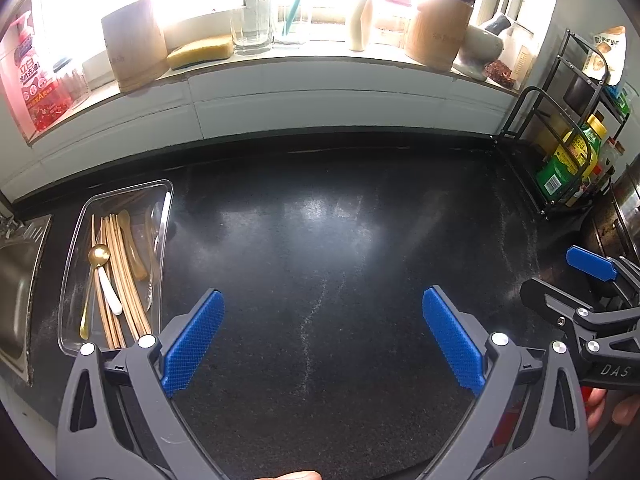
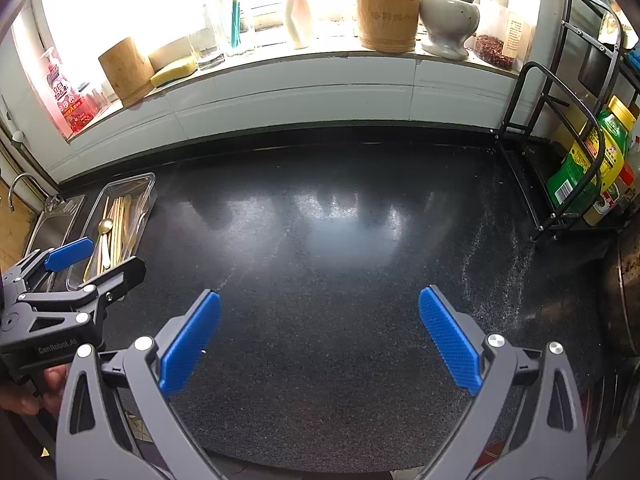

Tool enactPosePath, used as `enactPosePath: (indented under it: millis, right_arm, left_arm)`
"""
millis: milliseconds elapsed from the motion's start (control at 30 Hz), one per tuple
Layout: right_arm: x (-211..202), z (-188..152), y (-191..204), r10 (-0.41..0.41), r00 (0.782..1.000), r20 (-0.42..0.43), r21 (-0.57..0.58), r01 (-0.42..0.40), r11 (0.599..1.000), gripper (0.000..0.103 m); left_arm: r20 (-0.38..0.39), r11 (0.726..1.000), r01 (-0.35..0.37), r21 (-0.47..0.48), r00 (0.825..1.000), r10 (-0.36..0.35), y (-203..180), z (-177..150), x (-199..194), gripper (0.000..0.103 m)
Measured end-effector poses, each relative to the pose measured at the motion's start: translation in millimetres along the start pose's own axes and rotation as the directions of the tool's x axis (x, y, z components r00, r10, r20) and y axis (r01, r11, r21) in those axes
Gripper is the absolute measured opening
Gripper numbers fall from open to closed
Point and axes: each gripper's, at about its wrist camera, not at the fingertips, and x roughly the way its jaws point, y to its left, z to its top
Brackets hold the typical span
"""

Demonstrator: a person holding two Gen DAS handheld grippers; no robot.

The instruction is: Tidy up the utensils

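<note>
A clear plastic tray (image 1: pixel 76 248) lies on the black counter at the left, next to the sink. In it lie wooden chopsticks (image 1: pixel 120 280), a gold spoon (image 1: pixel 98 258) with a white handle, and other utensils. The tray also shows in the right wrist view (image 2: pixel 148 184). My left gripper (image 1: pixel 322 340) is open and empty above the bare counter, right of the tray. My right gripper (image 2: pixel 320 340) is open and empty over the counter's middle. Each gripper shows at the edge of the other's view, the right one (image 1: pixel 580 280) and the left one (image 2: pixel 80 264).
A steel sink (image 1: pixel 16 280) sits left of the tray. The windowsill holds bamboo holders (image 1: pixel 134 46), a sponge (image 1: pixel 200 52), glasses, a bottle and a mortar (image 2: pixel 448 24). A black wire rack (image 2: pixel 568 152) with condiment bottles stands at the right. A dark pan (image 2: pixel 624 300) is at far right.
</note>
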Motion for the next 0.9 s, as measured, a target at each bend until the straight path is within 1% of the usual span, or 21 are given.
enactPosePath:
  millis: [400, 600, 700, 767, 900]
  right_arm:
    - [1.1, 0.5, -1.0, -0.002, 1.000, 0.000, -0.001, 0.002, 1.000, 0.096]
    - [1.2, 0.7, -0.9, -0.003, 1.000, 0.000, 0.000, 0.003, 1.000, 0.096]
    - [1.2, 1.1, -1.1, 0.000, 1.000, -0.001, 0.000, 0.000, 1.000, 0.096]
    - [2.5, 2.4, -2.9, 0.002, 1.000, -0.002, -0.002, -0.002, 1.000, 0.096]
    - [3.6, 3.5, -3.9, 0.005, 1.000, -0.004, -0.001, -0.005, 1.000, 0.096]
  left_arm:
    - [-0.004, 1.000, 0.003, -0.003, 1.000, -0.003, 0.8, 3.6, 2.6, 0.097]
    - [-0.017, 0.999, 0.029, -0.028, 0.999, -0.029, 2.3, 6.2, 6.1, 0.097]
    - [-0.005, 0.998, 0.044, -0.043, 0.999, -0.045, 4.0, 5.5, 4.5, 0.097]
    - [0.010, 0.998, 0.011, -0.058, 1.000, -0.010, 4.8, 5.7, 1.9, 0.097]
    - [0.012, 0.998, 0.028, -0.050, 1.000, -0.027, 4.8, 6.7, 0.6, 0.097]
